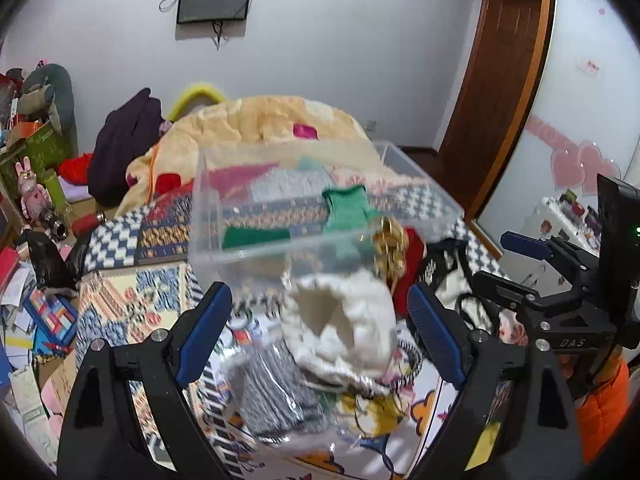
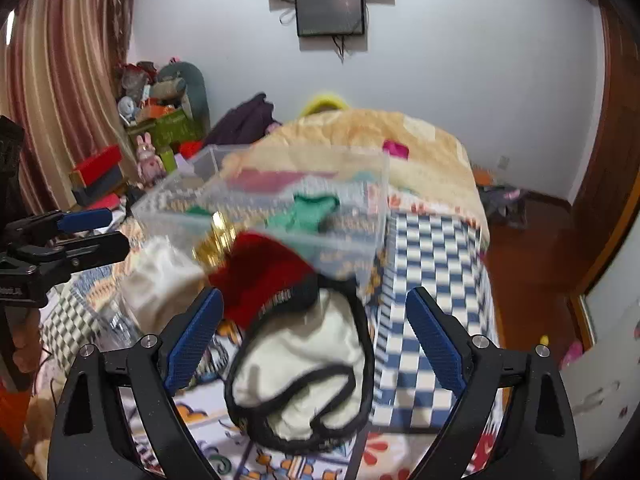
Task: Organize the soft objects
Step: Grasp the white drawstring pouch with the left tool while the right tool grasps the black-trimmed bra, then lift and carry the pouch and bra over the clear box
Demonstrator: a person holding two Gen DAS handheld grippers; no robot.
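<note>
the bed (image 2: 432, 248) carries it all, its checked and patterned covers making a soft base, with a heaped tan blanket (image 1: 280, 120) filling the far end. on the covers toward the middle stands a clear bin (image 1: 248, 216), open side up, likely the place meant for the soft things; a green knit (image 1: 346, 204) already lies in it. the loose pile sits at the near edge, just before the bin's front wall, probably within easy reach: a cream bag (image 2: 304, 364) with black trim, a white cloth (image 1: 352, 328), a red cloth (image 2: 264, 276) touching the bag, a grey knit (image 1: 276, 392). the left tool (image 1: 320, 332) hangs spread around the white cloth, holding nothing. the right tool (image 2: 316, 336) hangs spread over the bag, also empty, seemingly lined up for a pick
</note>
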